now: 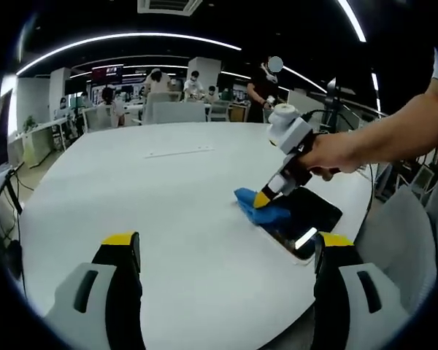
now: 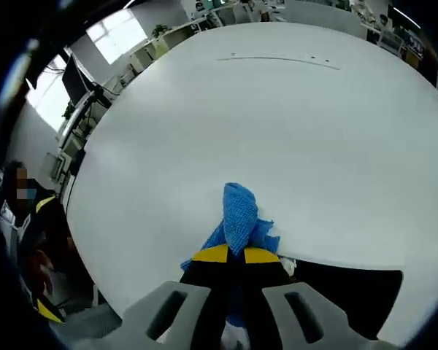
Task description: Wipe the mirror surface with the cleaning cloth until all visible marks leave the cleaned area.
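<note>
A blue cleaning cloth (image 1: 260,210) lies bunched at the left end of a dark flat mirror (image 1: 306,219) on the white round table (image 1: 175,211). My right gripper (image 1: 263,199), held by a person's hand, presses down on the cloth with its yellow-tipped jaws. In the right gripper view the jaws are shut on the blue cloth (image 2: 239,215), my right gripper (image 2: 235,254) pinching it, and the dark mirror (image 2: 350,288) lies at the lower right. My left gripper (image 1: 223,242) hovers open over the table, nothing between its jaws, short of the mirror.
A long pale strip (image 1: 179,152) lies across the far side of the table. Chairs (image 1: 177,111) and several people stand beyond the table's far edge. A grey chair back (image 1: 398,240) sits close by the table's right edge near the mirror.
</note>
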Available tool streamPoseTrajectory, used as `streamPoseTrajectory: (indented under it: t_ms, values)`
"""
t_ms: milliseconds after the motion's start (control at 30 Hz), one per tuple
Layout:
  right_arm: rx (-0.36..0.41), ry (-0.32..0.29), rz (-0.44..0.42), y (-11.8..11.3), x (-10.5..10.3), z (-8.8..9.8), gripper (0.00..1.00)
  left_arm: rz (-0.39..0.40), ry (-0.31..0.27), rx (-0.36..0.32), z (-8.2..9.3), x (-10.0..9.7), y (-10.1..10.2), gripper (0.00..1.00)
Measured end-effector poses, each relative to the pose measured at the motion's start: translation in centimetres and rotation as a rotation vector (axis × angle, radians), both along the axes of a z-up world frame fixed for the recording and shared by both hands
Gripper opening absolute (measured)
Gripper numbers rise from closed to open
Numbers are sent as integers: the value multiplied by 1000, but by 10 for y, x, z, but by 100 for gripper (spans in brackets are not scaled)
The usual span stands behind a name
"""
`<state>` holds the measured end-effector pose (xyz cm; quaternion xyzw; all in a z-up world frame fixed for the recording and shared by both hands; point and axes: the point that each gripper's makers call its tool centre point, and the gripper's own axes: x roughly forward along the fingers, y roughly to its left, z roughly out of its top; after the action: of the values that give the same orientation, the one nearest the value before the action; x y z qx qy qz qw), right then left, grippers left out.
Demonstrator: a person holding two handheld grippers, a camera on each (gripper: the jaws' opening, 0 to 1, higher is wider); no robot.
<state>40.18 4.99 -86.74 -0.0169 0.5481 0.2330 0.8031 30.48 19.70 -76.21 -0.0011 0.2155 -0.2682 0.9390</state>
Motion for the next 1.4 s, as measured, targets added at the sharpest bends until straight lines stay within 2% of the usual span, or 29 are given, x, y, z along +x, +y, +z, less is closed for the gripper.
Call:
streamPoseTrajectory:
  t_ms: [467, 1400]
  values:
    - [-3, -18, 16, -9, -7, 2, 0, 0, -3, 0, 1, 1, -2, 99]
    - [-11, -15, -18, -34, -2, -2, 0, -9, -7, 9, 2, 2, -7, 99]
